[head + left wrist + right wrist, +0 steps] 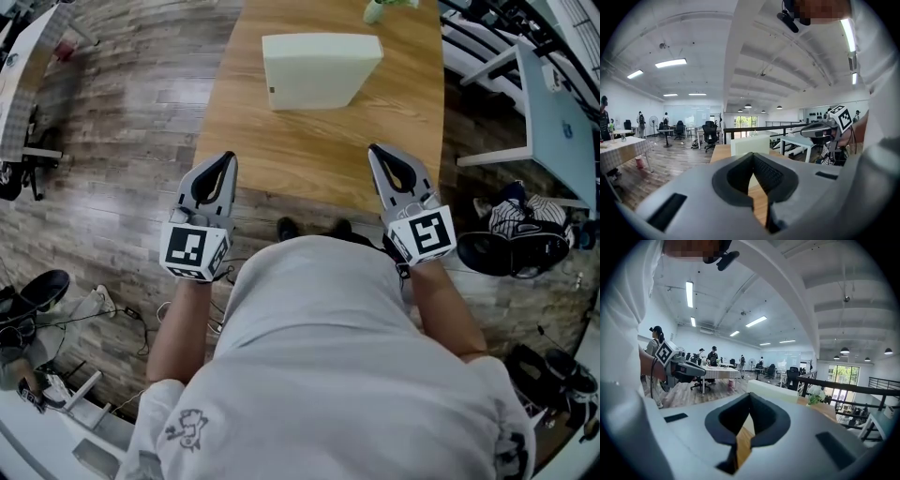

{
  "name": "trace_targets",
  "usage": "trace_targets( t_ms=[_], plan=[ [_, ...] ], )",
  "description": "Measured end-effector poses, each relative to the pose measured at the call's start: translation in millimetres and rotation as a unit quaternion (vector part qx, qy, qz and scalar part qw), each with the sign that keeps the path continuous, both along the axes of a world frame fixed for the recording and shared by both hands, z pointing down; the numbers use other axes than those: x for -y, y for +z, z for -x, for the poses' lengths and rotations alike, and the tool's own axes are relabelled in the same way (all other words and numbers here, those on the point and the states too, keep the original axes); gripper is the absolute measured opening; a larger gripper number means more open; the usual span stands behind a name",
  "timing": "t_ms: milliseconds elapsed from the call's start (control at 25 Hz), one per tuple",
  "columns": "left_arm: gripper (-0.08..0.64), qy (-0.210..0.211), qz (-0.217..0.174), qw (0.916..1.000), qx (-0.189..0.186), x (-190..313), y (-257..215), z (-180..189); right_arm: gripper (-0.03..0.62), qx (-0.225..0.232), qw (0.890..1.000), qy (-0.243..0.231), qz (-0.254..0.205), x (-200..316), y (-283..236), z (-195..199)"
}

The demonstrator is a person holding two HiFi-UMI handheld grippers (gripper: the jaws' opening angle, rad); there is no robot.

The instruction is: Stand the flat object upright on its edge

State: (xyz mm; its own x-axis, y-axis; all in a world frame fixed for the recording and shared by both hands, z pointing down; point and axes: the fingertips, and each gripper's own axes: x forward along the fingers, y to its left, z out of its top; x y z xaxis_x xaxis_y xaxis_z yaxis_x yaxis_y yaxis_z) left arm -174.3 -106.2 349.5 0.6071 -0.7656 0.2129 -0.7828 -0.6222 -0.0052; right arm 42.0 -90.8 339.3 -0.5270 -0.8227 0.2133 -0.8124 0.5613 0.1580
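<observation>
We are holding the left gripper [223, 159] and right gripper [378, 152], fingers pressed together and empty, at the table's [309, 159] near edge. The cream block [319, 66] is lying flat well beyond (likely light, stiff), best pinched across opposite sides.

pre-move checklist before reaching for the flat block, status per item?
1. Pale block lying flat on the table: ok.
2. Left gripper empty: ok.
3. Right gripper empty: ok.
4. Jaws open for a grasp: not ok, both shut.
5. Tabletop between grippers and block free of things: ok.
6. Plant at the far edge apart from the block: cannot tell.
</observation>
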Motion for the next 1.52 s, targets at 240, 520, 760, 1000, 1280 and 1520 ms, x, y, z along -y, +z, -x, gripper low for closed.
trace_targets(
  t_ms=[240,520,760,1000,1280,1520],
  plan=[
    [0.006,-0.021,-0.017,0.9996,0.001,-14,-18,-21,0.005,0.014,1.0,-0.012,0.001,-12,-7,-26],
    [0.006,-0.042,-0.015,0.999,0.0,-43,-22,-72,0.005,0.025,0.999,-0.033,0.002,-31,-11,-77],
    [0.006,-0.063,-0.017,0.9978,0.005,-77,-25,-111,0.005,0.035,0.998,-0.054,0.0,-56,-11,-117],
    [0.006,-0.081,-0.004,0.9967,-0.006,-108,-22,-143,0.005,0.045,0.996,-0.073,0.006,-77,-3,-145],
    [0.006,-0.094,-0.003,0.9954,-0.021,-130,-31,-160,0.005,0.055,0.994,-0.089,0.013,-96,1,-160],
    [0.006,-0.086,-0.002,0.9959,-0.029,-144,-29,-158,0.005,0.052,0.995,-0.088,0.004,-111,-3,-153]
  ],
)
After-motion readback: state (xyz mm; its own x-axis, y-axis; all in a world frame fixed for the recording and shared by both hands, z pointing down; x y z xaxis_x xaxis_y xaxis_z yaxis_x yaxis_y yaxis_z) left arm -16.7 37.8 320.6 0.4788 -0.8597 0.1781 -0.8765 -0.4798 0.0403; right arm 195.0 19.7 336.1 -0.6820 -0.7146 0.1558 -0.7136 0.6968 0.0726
